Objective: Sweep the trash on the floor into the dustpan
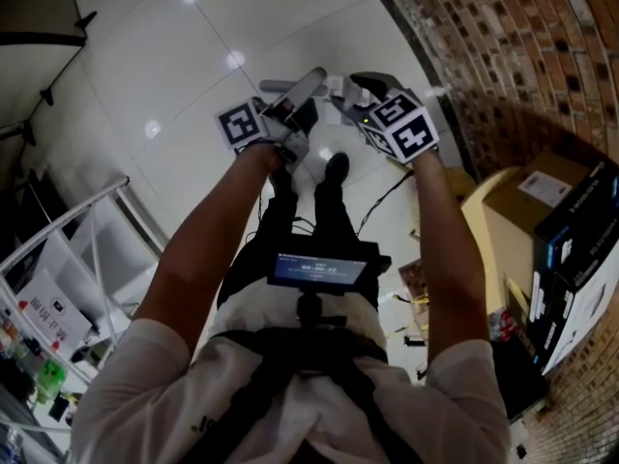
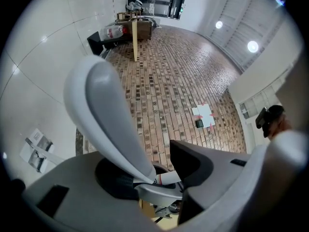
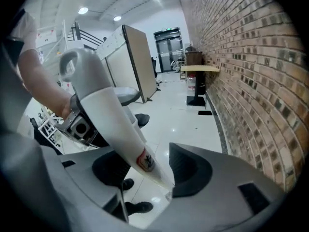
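Note:
A broad grey handle [image 2: 104, 115] rises from between the jaws of my left gripper [image 2: 154, 175], which is shut on it; a white tube [image 2: 169, 178] lies just under it. In the head view the left gripper [image 1: 288, 114] holds that grey handle [image 1: 302, 87] out in front of the person's body. A white handle [image 3: 113, 117] with a loop at its top and a red sticker passes between the jaws of my right gripper [image 3: 145, 170]. It leans on the left jaw, with floor showing between it and the right jaw. In the head view the right gripper [image 1: 348, 95] sits close beside the left. No dustpan tray or trash is in view.
A brick wall [image 1: 503, 37] runs along the right, with a cardboard box [image 1: 532, 201] and black boxes [image 1: 580, 249] at its foot. The white tiled floor [image 1: 193, 75] spreads ahead. A white rail [image 1: 68, 225] stands at the left. The person's black shoes [image 1: 334, 167] are below the grippers.

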`<state>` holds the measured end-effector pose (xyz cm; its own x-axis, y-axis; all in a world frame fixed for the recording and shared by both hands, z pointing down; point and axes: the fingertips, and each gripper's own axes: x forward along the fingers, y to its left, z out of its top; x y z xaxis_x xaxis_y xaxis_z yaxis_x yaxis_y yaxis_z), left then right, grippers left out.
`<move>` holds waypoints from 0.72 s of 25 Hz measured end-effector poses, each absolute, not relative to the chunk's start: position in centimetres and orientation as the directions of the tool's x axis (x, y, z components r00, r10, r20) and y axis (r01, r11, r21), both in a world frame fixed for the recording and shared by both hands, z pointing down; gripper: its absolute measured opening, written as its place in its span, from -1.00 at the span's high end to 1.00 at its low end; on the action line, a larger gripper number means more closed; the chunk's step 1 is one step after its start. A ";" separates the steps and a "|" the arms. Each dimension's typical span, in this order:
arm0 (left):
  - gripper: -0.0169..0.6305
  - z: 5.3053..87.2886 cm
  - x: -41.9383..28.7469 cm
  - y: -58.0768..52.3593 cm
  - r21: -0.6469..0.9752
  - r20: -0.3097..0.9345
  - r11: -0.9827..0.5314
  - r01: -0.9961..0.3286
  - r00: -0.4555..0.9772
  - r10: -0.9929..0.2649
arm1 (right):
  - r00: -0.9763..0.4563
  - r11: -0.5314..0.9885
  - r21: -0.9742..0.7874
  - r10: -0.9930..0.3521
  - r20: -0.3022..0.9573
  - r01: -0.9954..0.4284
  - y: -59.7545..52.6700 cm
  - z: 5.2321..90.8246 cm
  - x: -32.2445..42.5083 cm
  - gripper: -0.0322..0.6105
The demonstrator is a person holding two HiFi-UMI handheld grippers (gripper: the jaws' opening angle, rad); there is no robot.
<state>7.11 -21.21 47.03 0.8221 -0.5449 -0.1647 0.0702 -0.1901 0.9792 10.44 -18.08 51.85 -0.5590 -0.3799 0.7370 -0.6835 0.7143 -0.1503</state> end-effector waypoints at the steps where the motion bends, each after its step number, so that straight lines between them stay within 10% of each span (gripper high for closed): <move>1: 0.38 47.0 7.2 -21.2 0.980 -0.163 -0.189 0.069 0.824 -0.543 | -0.558 0.730 -0.142 -0.366 0.745 -0.668 -18.0 52.0 10.3 0.16; 18: 0.38 47.2 6.5 -21.9 0.978 -0.148 -0.205 0.038 0.818 -0.556 | -0.523 0.724 -0.150 -0.324 0.788 -0.673 -17.1 55.2 10.8 0.12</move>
<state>6.50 -21.88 47.16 0.8178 -0.5561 -0.1482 0.0378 -0.2050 0.9780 10.82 -17.06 55.19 -0.5234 -0.3236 0.7882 -0.6730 0.7244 -0.1495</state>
